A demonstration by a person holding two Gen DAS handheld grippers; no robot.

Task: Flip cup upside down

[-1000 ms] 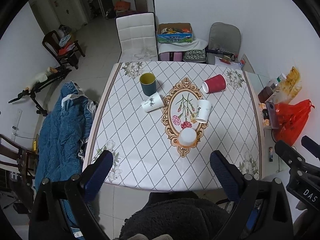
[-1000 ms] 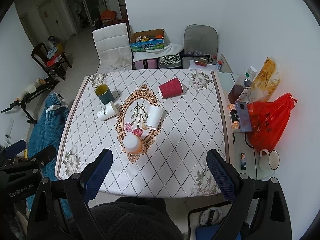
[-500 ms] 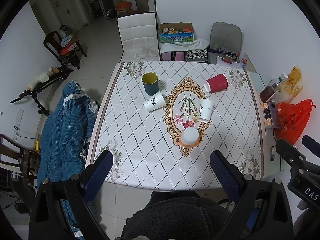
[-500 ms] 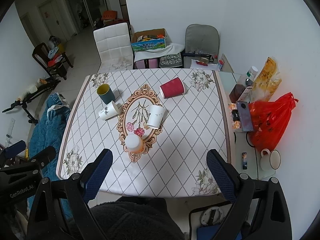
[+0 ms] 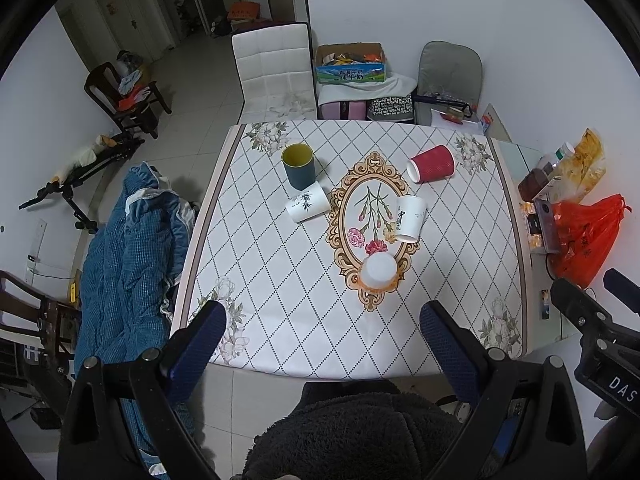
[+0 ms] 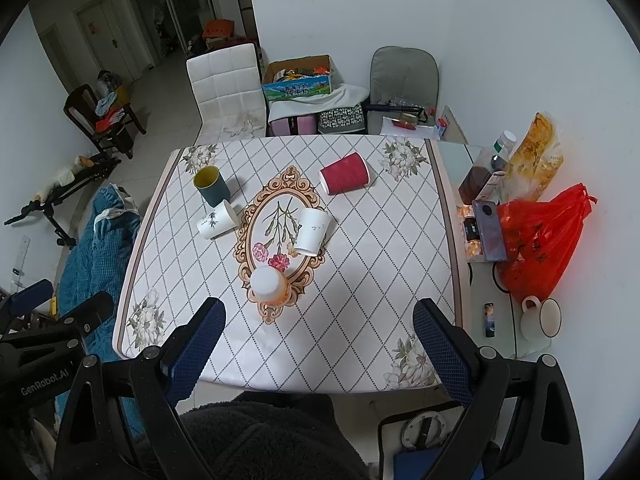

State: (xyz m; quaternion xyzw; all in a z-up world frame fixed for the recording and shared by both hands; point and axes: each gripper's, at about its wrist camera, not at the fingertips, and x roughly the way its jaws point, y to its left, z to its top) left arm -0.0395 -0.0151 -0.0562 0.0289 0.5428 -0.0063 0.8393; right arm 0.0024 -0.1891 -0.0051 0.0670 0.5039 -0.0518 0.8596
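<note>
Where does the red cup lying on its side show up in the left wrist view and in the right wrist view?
Left wrist: the red cup lies right of centre, in the upper half, on the table's far right part.
Right wrist: the red cup lies near centre, in the upper half.
Shared landmark: the oval flower medallion; in both views the cup lies just beyond its upper right edge.

Five cups on the table (image 5: 280, 320): one dark cup (image 5: 298, 166) upright near the far left corner; two white cups lying on their sides, one (image 5: 307, 207) just beside the dark cup, one (image 5: 410, 218) near the centre; one red cup (image 5: 432, 163) on its side near the far right corner; one inverted cup (image 5: 380, 272) toward the near edge.
</note>
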